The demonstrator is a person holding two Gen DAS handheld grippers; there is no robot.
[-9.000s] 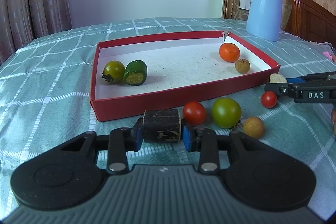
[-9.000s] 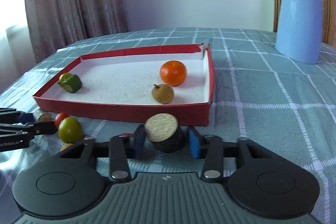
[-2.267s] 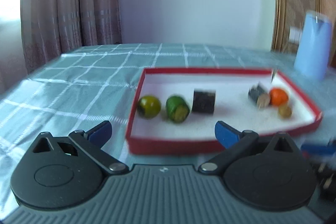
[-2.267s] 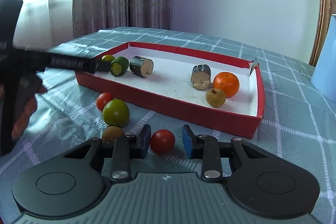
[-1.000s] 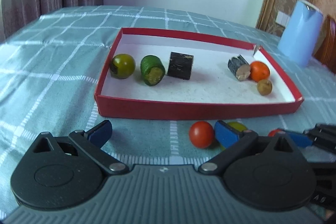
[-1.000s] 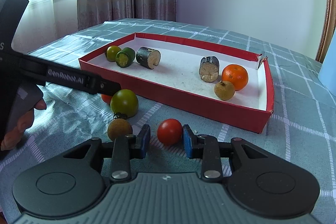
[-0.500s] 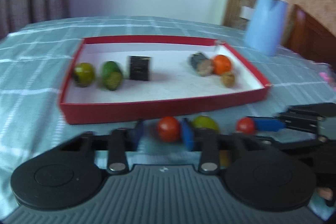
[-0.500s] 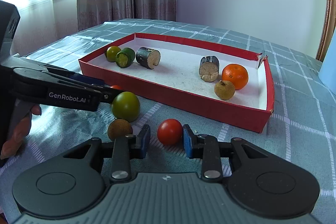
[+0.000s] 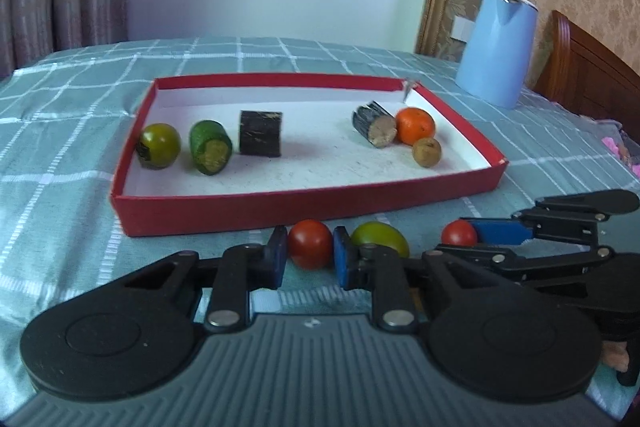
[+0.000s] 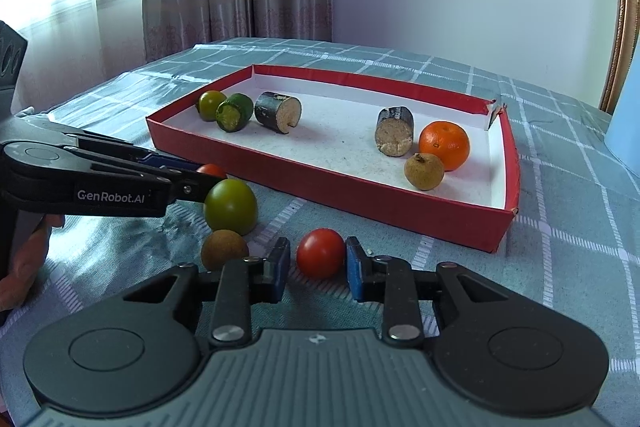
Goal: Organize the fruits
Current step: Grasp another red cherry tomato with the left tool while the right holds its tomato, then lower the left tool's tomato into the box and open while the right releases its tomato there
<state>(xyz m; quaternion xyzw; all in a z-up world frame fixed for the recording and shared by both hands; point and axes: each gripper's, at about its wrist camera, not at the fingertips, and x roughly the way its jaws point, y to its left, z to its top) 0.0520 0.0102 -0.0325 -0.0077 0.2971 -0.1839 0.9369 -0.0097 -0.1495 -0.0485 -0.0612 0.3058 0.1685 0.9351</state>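
Each claw brackets a red tomato before the tray.
Left claw seems clamped on its tomato; right claw stands slightly apart around its tomato, ready for lifting in.

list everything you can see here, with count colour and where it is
box: 1, red with white inside, on the table
green tomato: 1, in box, left end
green cut piece: 1, in box, beside that tomato
dark cut cylinders: 2, black skin, pale ends, in box
orange: 1, in box, right end
brown round fruit: 2, one in box by orange, one on cloth
red tomatoes: 2, on cloth in front of box
green tomato on cloth: 1
kettle: 1, light blue, behind box
tablecloth: teal check
left gripper: around one red tomato
right gripper: around the other
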